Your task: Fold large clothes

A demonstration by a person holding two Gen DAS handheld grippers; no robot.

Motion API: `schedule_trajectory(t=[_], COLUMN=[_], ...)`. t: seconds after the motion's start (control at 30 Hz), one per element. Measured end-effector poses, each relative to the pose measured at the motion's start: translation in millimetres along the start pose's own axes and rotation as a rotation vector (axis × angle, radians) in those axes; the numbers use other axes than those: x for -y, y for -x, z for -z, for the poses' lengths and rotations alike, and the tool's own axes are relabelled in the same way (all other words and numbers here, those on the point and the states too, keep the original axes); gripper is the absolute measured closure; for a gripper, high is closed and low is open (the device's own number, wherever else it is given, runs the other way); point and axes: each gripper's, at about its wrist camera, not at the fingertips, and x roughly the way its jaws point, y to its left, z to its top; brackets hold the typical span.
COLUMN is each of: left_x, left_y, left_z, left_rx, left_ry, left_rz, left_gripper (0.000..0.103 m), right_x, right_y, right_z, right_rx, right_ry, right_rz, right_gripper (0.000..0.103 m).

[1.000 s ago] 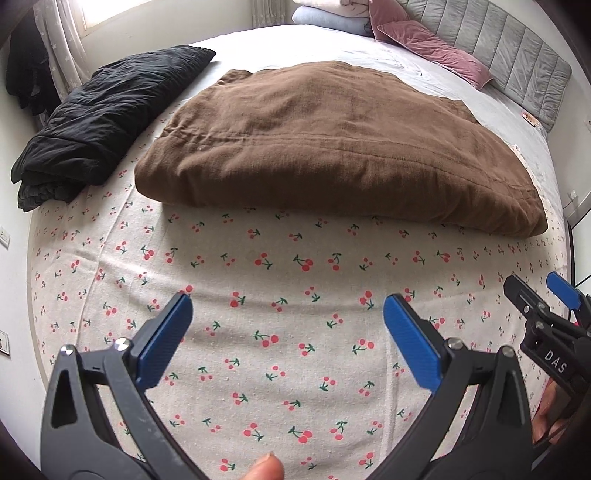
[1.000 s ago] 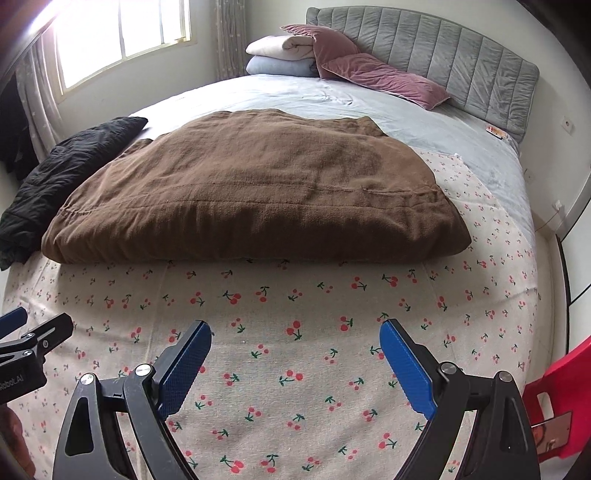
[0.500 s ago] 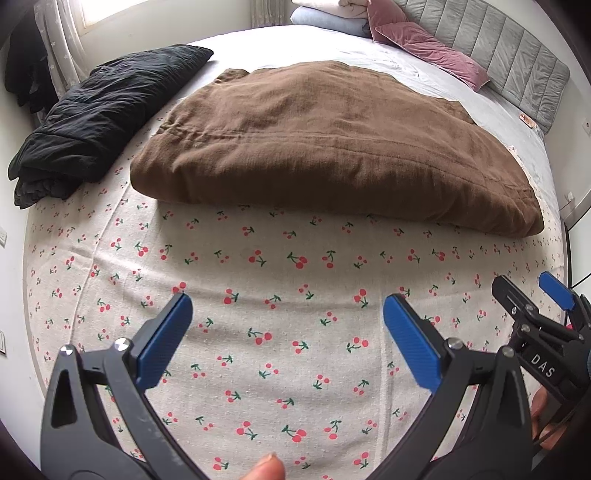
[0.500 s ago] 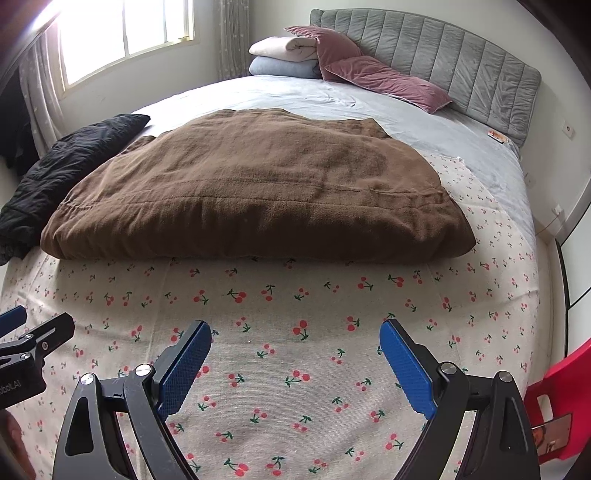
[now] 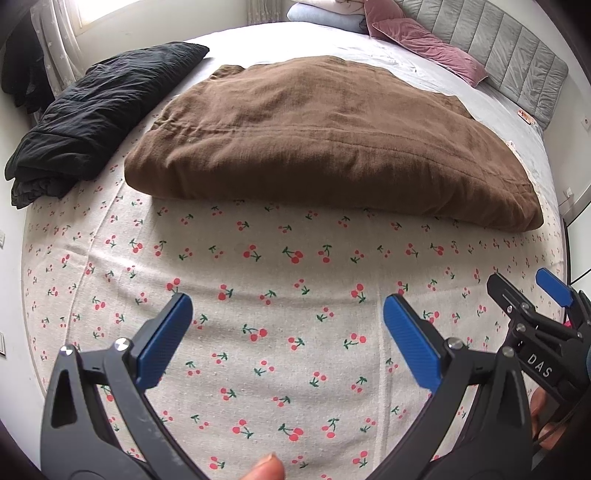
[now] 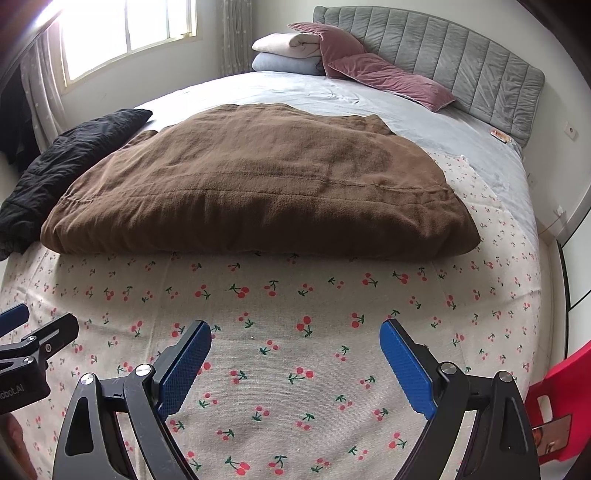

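Observation:
A large brown garment (image 5: 325, 147) lies folded into a thick flat bundle across the middle of the bed, its folded edge facing me; it also shows in the right wrist view (image 6: 258, 195). My left gripper (image 5: 288, 332) is open and empty, held above the cherry-print sheet (image 5: 258, 288) well short of the garment. My right gripper (image 6: 295, 362) is open and empty too, beside the left one and equally short of the garment. The right gripper shows at the right edge of the left wrist view (image 5: 532, 314).
A folded black garment (image 5: 96, 114) lies at the bed's left edge. Pink pillows (image 6: 388, 77) and folded blankets (image 6: 288, 51) lie by the grey headboard (image 6: 461, 70). A red stool (image 6: 554, 406) stands right of the bed. A window (image 6: 129, 33) is at the back left.
Both grippers have drawn slightly back and lower from the brown garment, so more cherry-print sheet shows in front of it. Both stay open.

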Motion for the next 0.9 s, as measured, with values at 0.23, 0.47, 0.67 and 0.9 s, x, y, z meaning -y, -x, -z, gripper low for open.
schedule_trajectory(t=[0.23, 0.47, 0.67, 0.9], left_x=[0.7, 2.2, 2.5, 3.1], left_y=[-0.8, -1.3, -1.3, -1.4], left_z=[0.7, 1.6, 1.8, 2.3], left_rx=[-0.004, -0.005, -0.006, -0.007], left_ry=[0.0, -0.002, -0.004, -0.004], left_rz=[0.002, 0.002, 0.003, 0.004], left_gripper=[0.0, 0.0, 0.0, 0.0], right_x=[0.0, -0.7, -0.7, -0.1], right_y=[-0.2, -1.4, -1.2, -1.5], right_z=[0.2, 0.6, 0.5, 1.0], right_rx=[0.0, -0.003, -0.003, -0.001], right_ry=[0.0, -0.001, -0.002, -0.002], right_rz=[0.0, -0.002, -0.002, -0.002], right_gripper=[0.009, 0.009, 0.009, 0.009])
